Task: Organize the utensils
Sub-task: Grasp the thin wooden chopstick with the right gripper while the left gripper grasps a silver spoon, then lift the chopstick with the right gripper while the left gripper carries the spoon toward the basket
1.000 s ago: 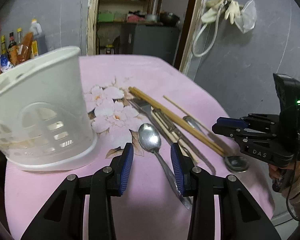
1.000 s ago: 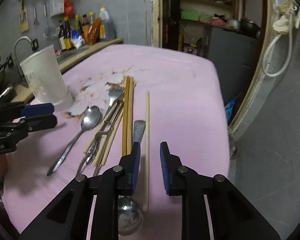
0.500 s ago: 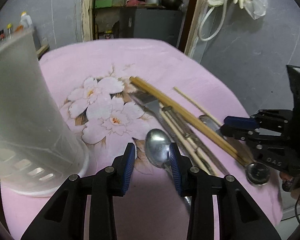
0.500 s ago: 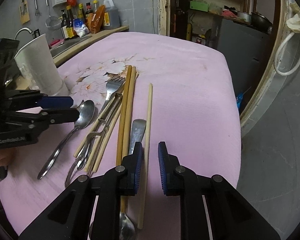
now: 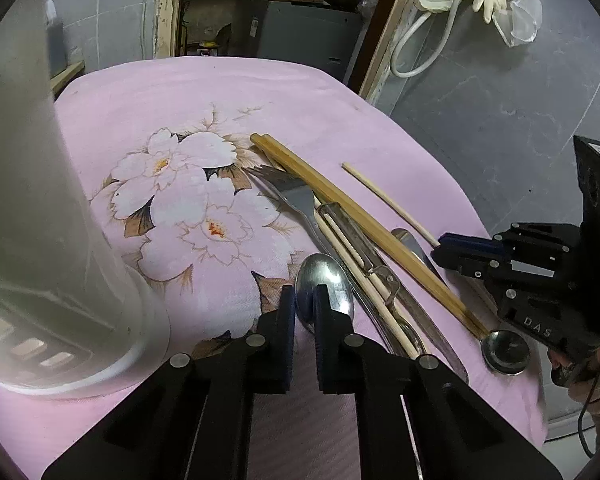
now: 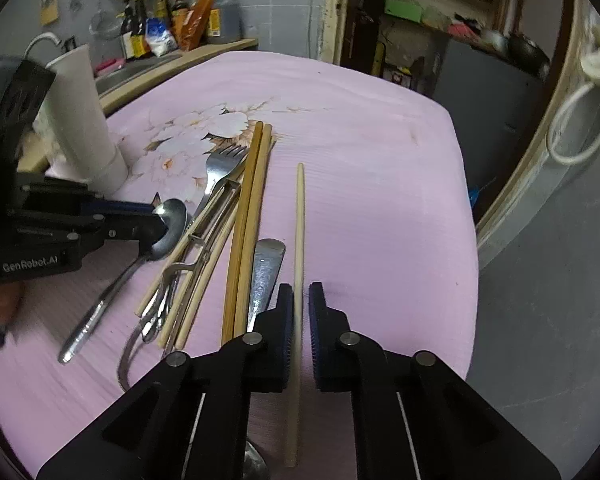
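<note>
Several utensils lie on the pink flowered cloth [image 5: 188, 92]. My left gripper [image 5: 304, 304] has its jaws closing in, the pads pinching the near rim of a steel spoon [image 5: 328, 280]. The right wrist view shows that left gripper [image 6: 162, 228] on the bowl, with the spoon [image 6: 100, 308] handle trailing toward the near edge. My right gripper [image 6: 300, 296] has its jaws closing on a thin pale chopstick [image 6: 300, 208] that runs between its pads. The left wrist view shows the right gripper [image 5: 440, 242] at the chopstick's [image 5: 388, 200] near end. A white perforated holder [image 5: 40, 200] stands upright at the left.
Between the grippers lie a fork [image 5: 296, 196], a thick pair of chopsticks [image 5: 340, 196], a peeler [image 5: 356, 240] and a round-bowled spoon [image 5: 504, 346]. The table edge drops off at the right [image 6: 472, 240]. Bottles [image 6: 172, 20] stand on a counter behind.
Both grippers moved forward and down to the utensils and their jaws narrowed: the left onto the spoon's bowl, the right around the single chopstick.
</note>
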A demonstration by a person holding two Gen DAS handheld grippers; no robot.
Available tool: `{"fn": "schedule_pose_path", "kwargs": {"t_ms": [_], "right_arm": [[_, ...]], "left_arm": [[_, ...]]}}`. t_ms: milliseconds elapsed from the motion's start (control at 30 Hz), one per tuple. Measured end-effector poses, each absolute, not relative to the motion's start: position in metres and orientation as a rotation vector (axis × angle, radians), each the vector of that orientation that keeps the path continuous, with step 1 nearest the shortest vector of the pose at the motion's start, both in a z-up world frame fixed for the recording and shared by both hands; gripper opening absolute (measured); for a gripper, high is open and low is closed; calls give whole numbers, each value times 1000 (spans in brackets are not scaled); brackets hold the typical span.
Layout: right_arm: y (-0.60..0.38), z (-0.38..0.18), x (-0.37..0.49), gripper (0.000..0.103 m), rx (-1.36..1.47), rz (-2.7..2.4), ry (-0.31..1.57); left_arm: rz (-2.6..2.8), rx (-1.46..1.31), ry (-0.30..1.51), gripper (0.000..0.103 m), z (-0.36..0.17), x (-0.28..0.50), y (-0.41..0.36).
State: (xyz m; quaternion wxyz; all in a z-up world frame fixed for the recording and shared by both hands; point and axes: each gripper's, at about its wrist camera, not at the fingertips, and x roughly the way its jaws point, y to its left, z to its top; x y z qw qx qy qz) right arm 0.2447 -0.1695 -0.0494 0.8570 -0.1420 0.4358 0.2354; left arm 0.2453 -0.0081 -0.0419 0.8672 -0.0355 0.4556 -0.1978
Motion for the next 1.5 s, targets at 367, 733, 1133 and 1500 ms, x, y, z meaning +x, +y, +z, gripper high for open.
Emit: {"fn": "schedule_pose_path", "kwargs": {"t_ms": [367, 733, 1133, 1500], "right_arm": [[-167, -44, 262, 2, -260, 497, 1002], [-130, -48, 300, 3, -310, 506, 1073], [-120, -47, 306, 2, -279, 492, 1081], [-155, -5, 223, 2, -41, 523, 660]], "left_arm": [[-441, -129, 930, 1, -39, 238, -5], [-446, -162, 912, 0, -35, 232, -5], [-422, -166, 844, 0, -23, 219, -4], [-263, -103, 516, 0, 14, 165, -2]]}}
